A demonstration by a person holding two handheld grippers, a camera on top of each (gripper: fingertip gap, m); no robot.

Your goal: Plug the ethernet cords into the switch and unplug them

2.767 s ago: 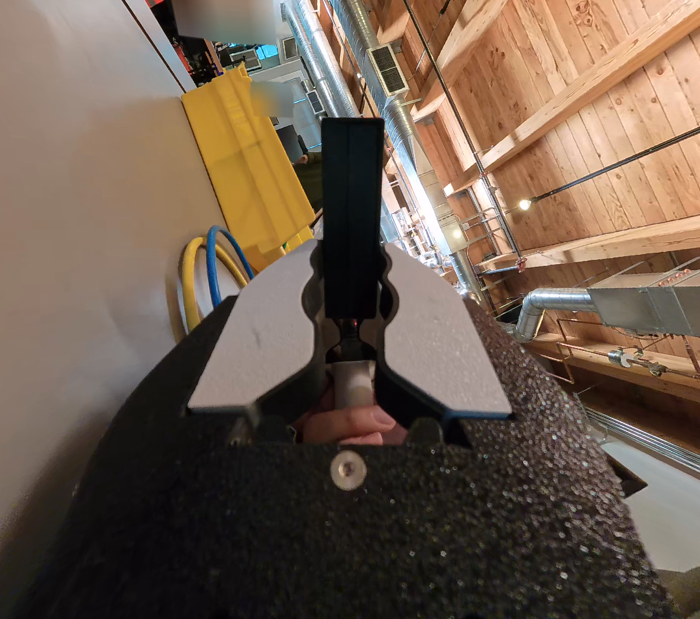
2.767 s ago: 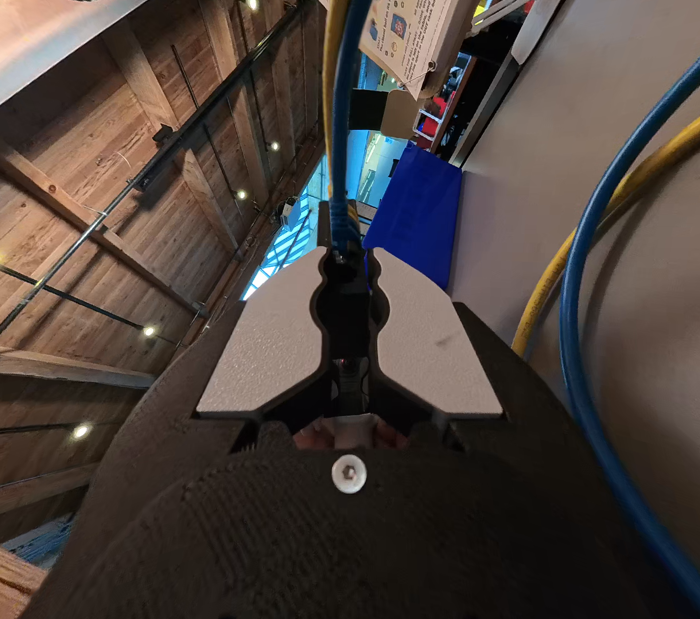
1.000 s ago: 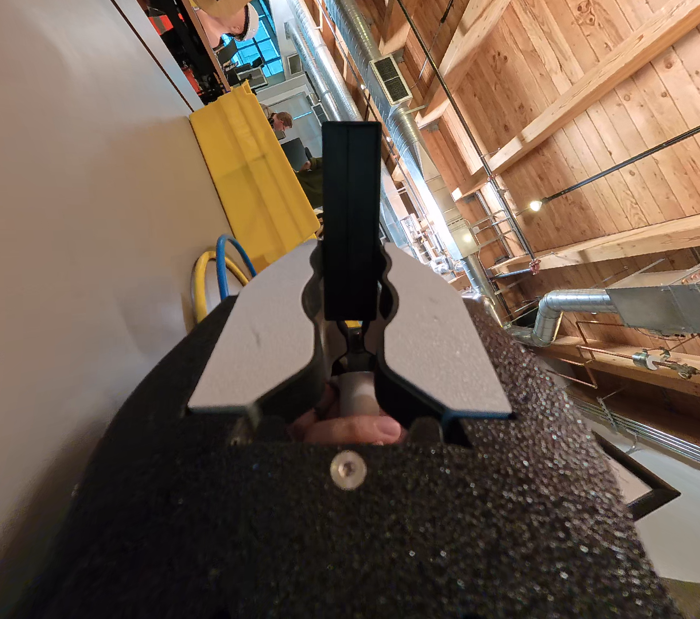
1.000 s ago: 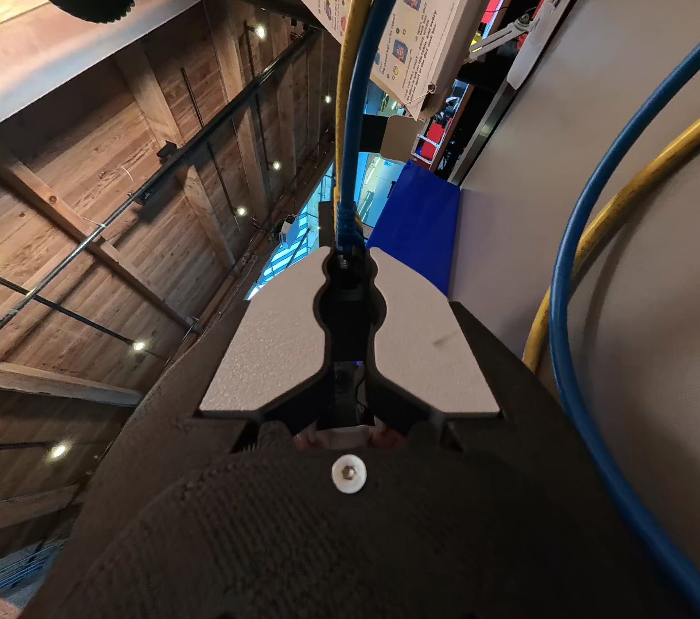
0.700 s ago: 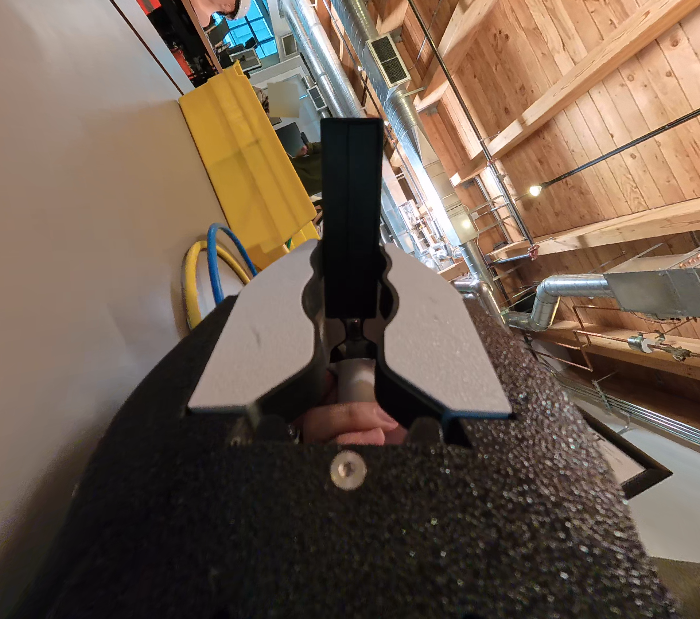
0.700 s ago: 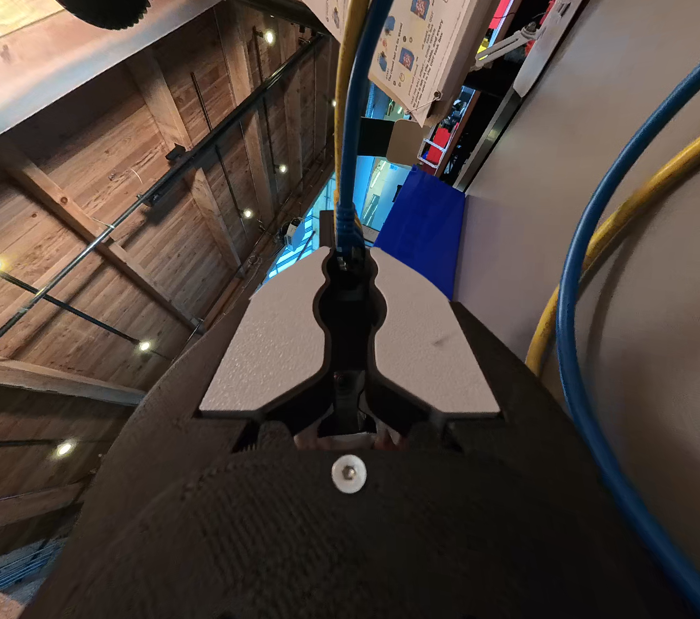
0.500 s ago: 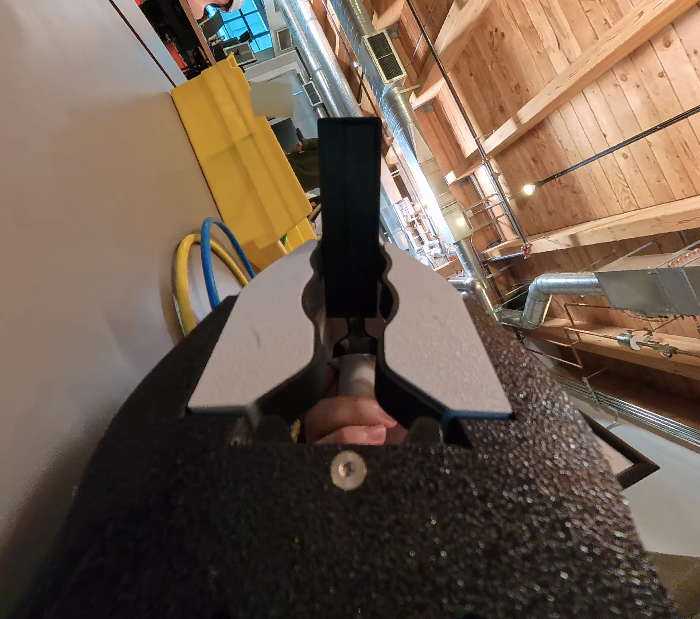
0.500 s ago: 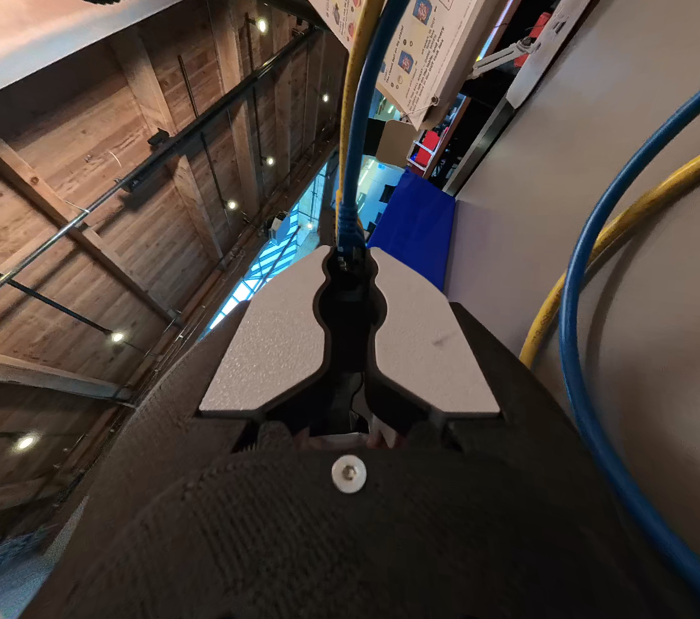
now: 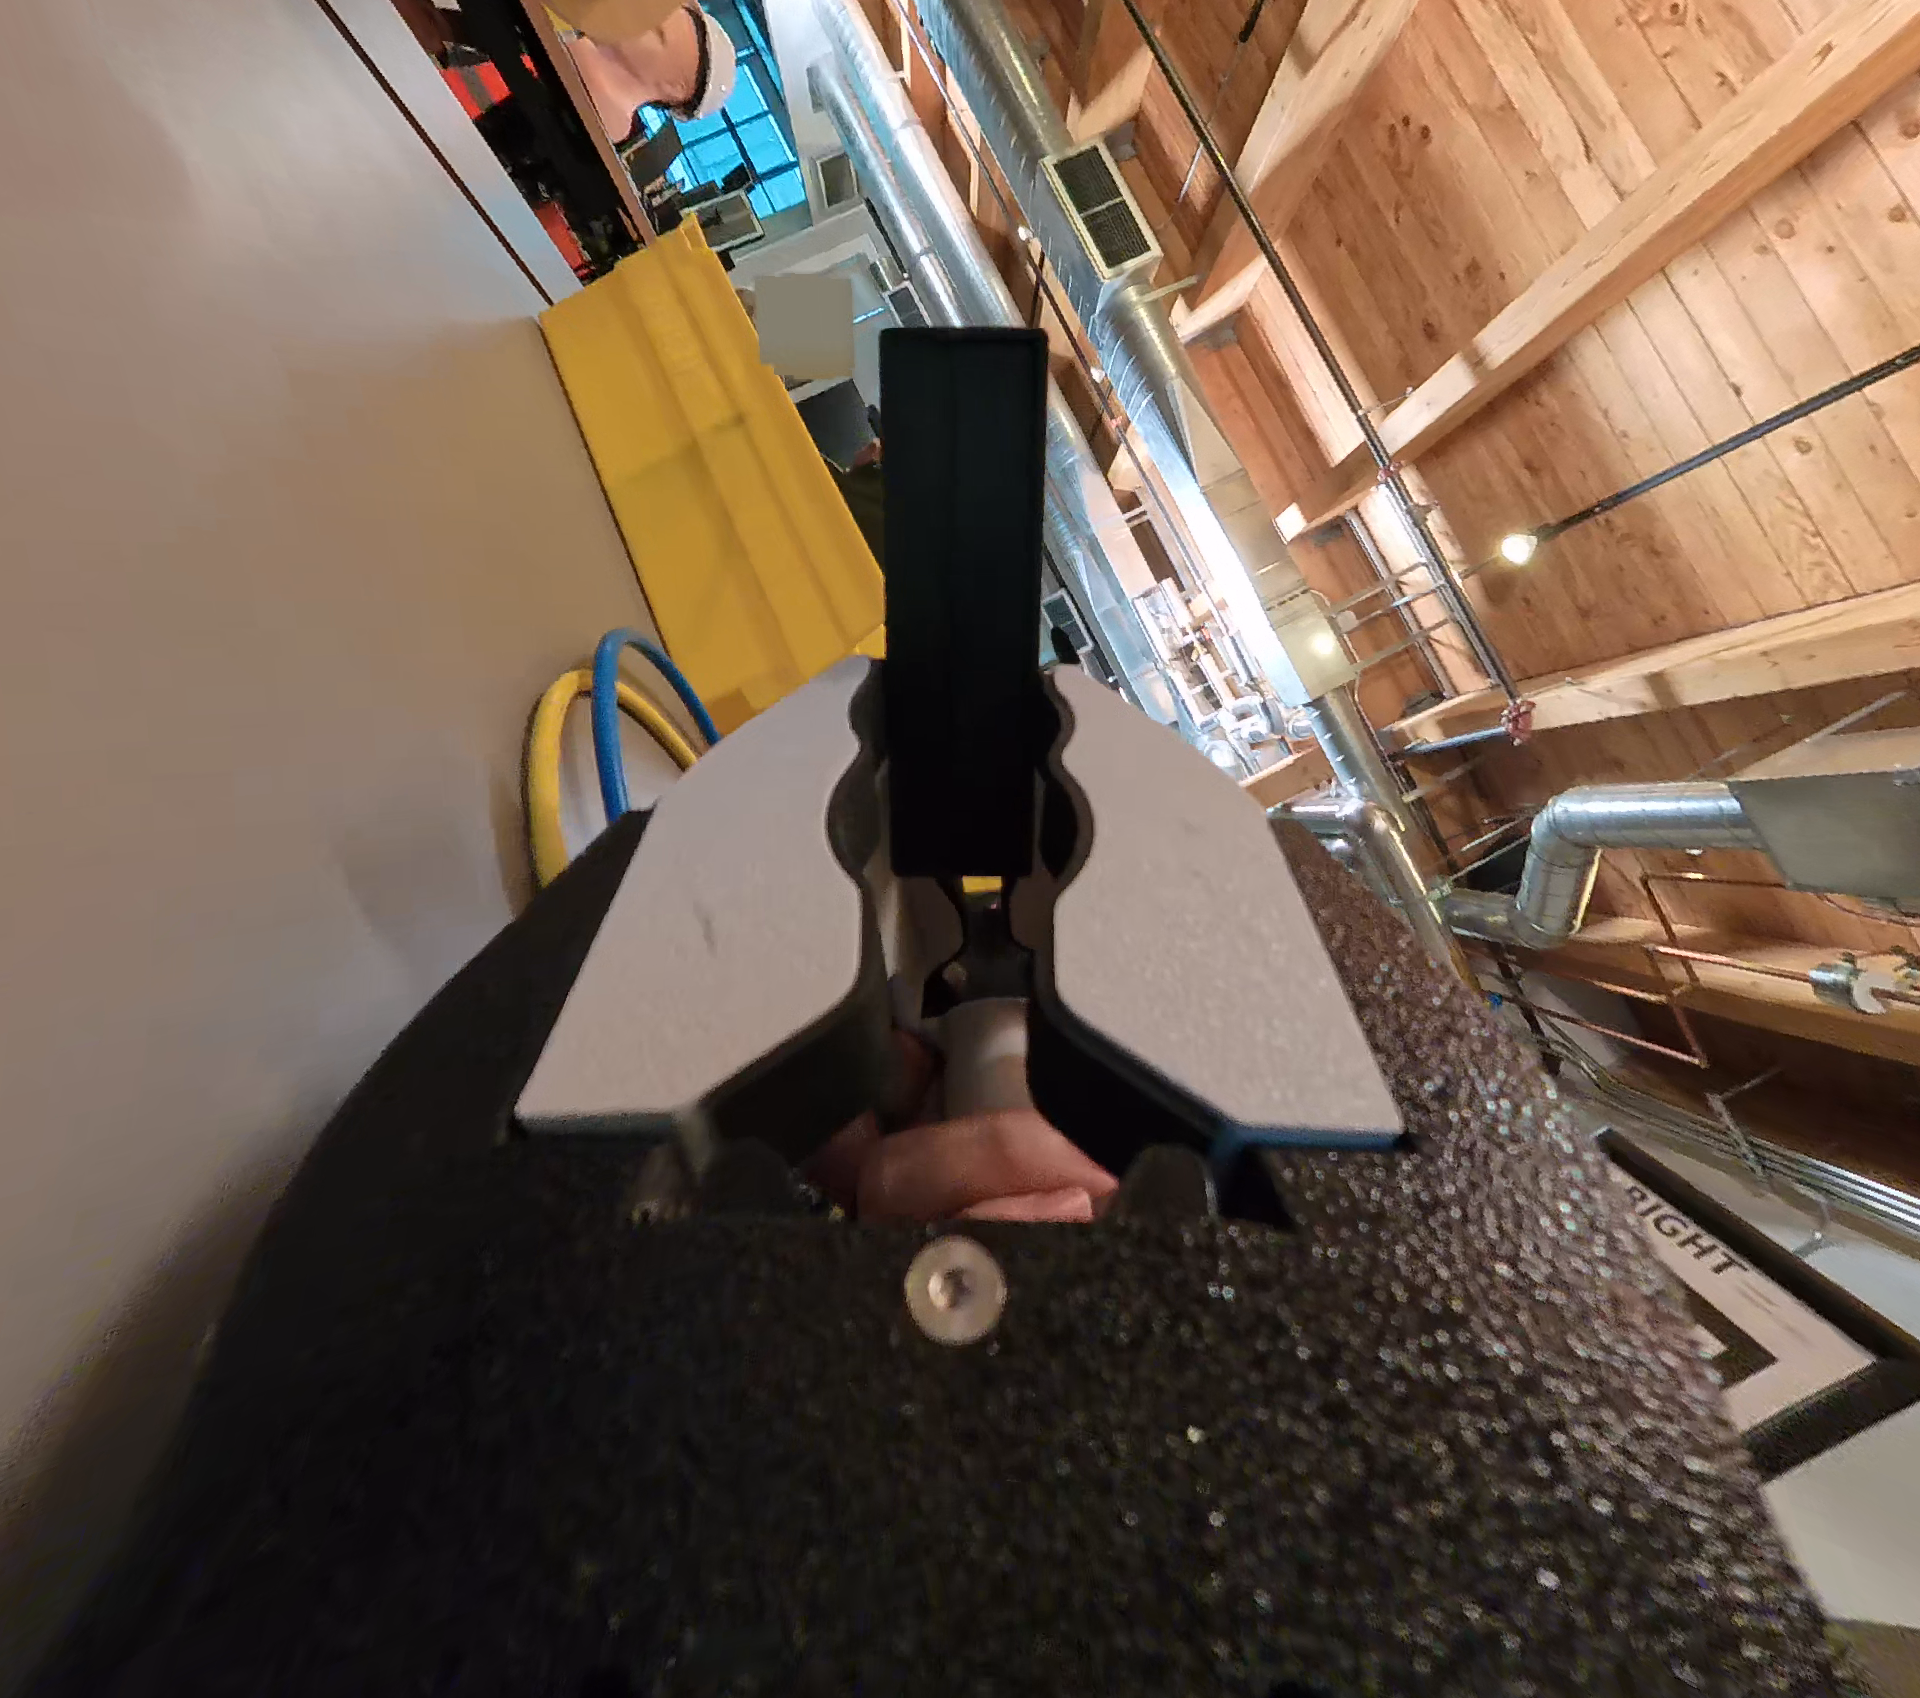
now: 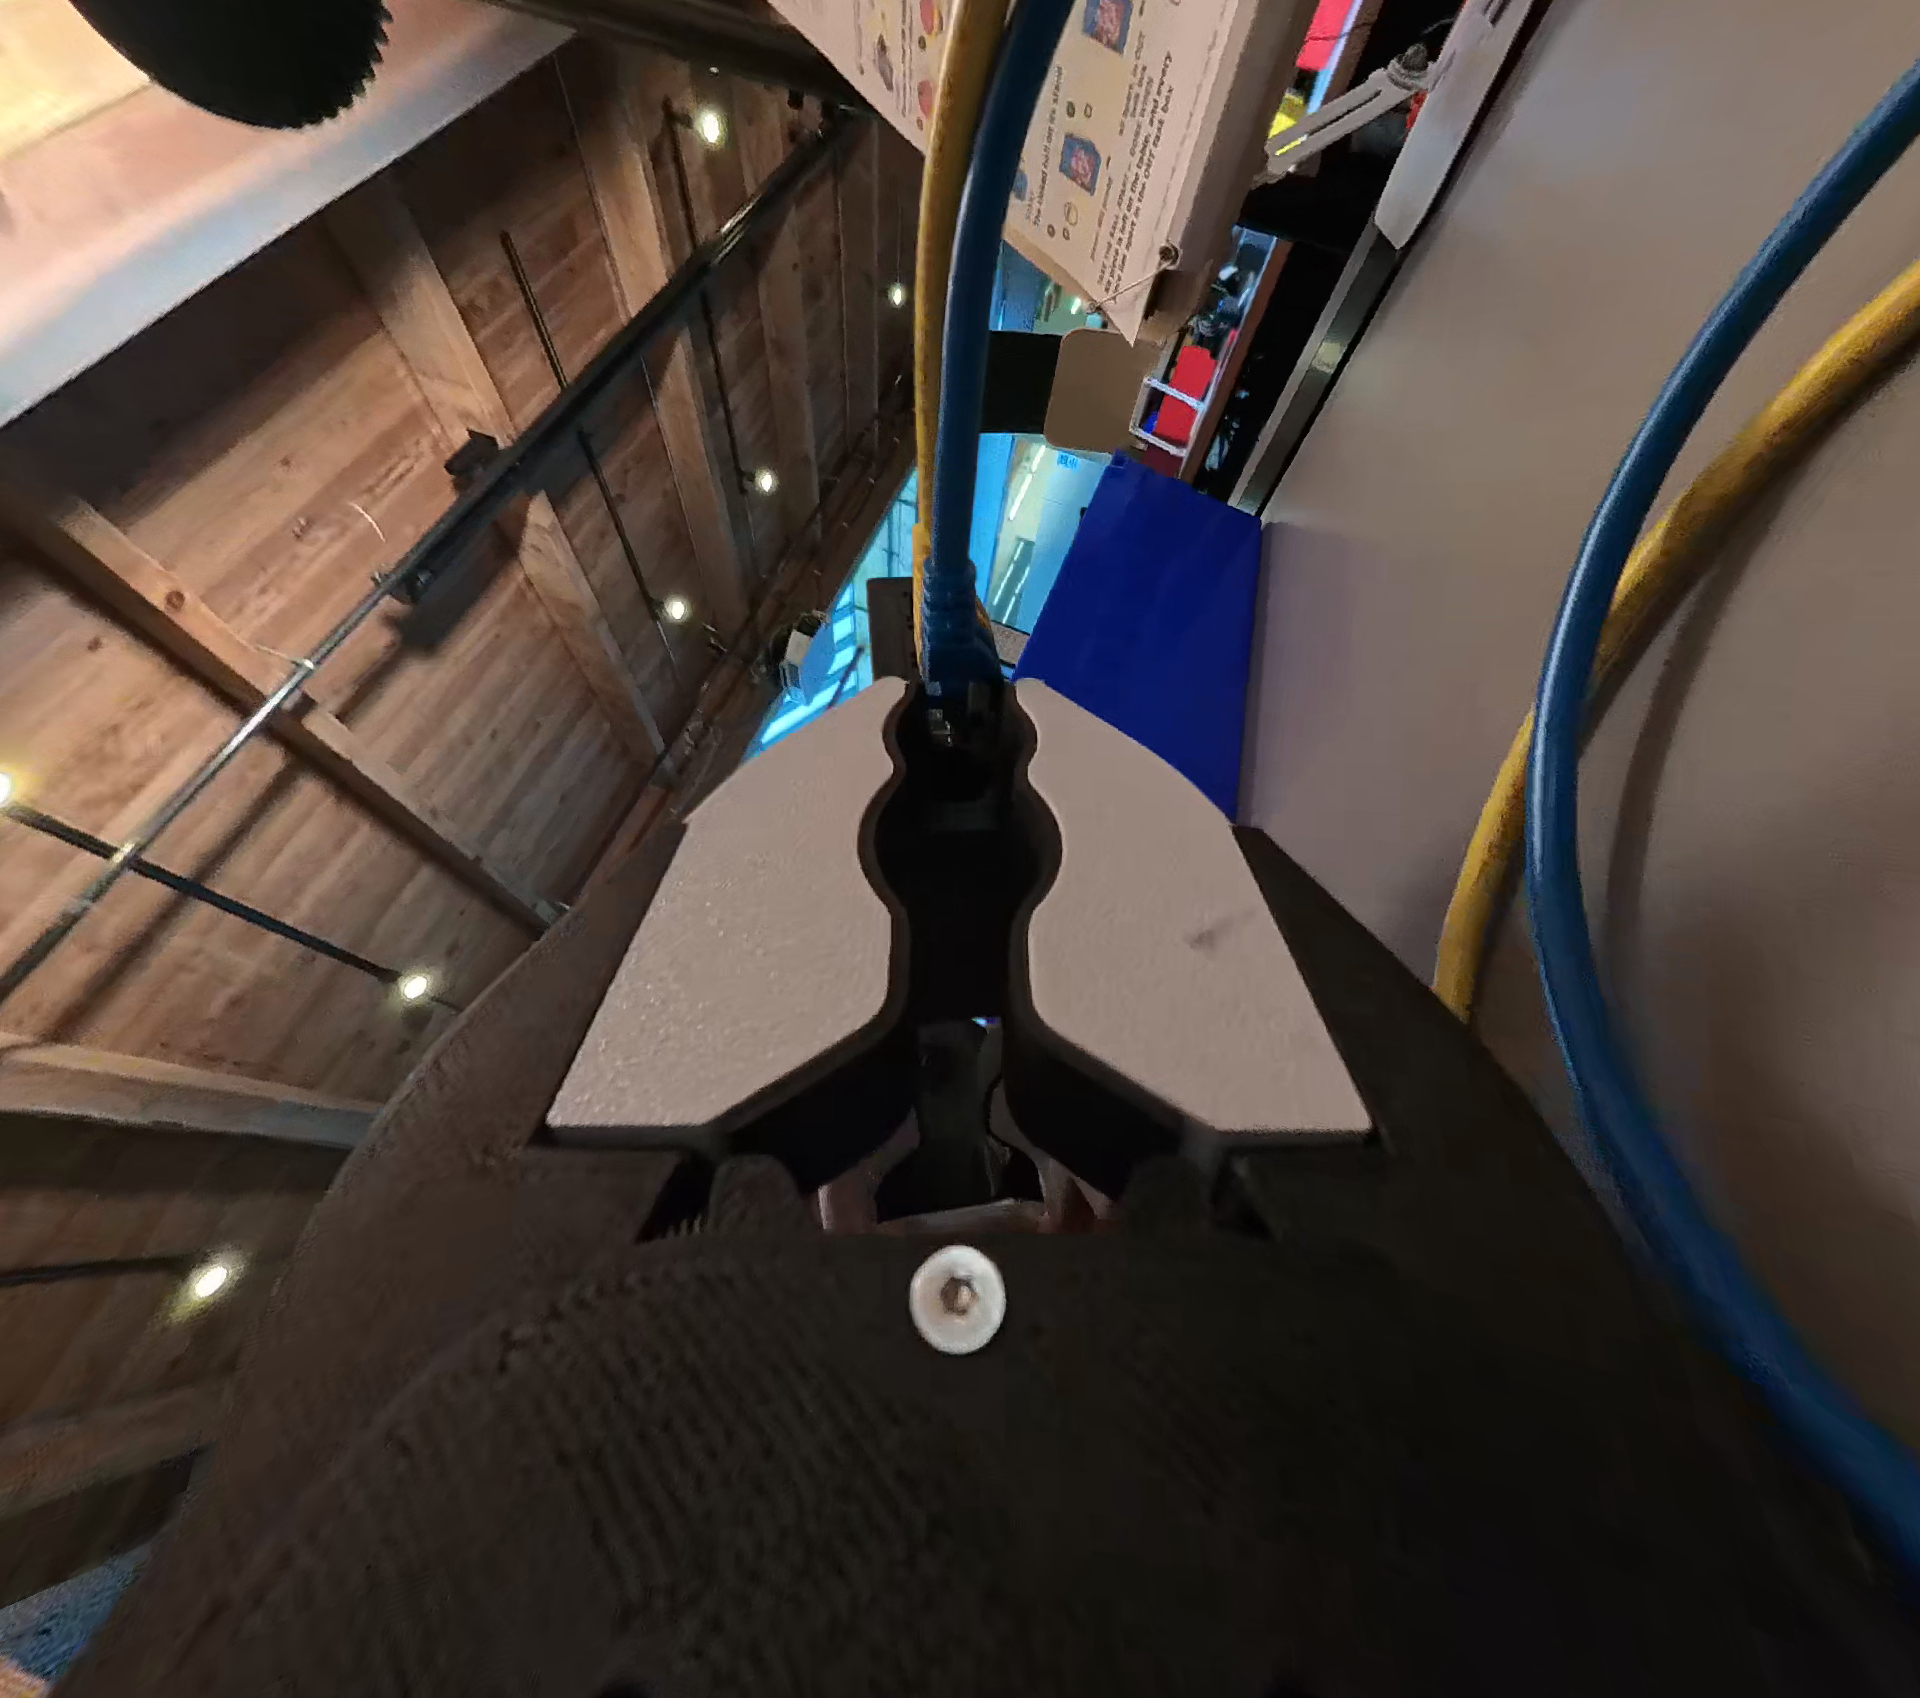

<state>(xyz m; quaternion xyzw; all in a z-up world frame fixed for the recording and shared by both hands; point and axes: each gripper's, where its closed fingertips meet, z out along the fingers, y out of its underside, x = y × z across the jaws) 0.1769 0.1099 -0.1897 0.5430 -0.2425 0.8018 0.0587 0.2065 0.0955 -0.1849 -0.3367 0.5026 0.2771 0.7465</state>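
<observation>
Right wrist view only: blue cord's plug (image 10: 954, 630).

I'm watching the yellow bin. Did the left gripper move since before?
Yes, a little. In its view the yellow bin and pipes shifted back and forth, so the left gripper wobbled, ending near where it started.

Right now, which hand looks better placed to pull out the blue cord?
The right. Its tongs are shut on the blue ethernet cord's plug end, while the left tongs hold the black box-shaped switch.
</observation>
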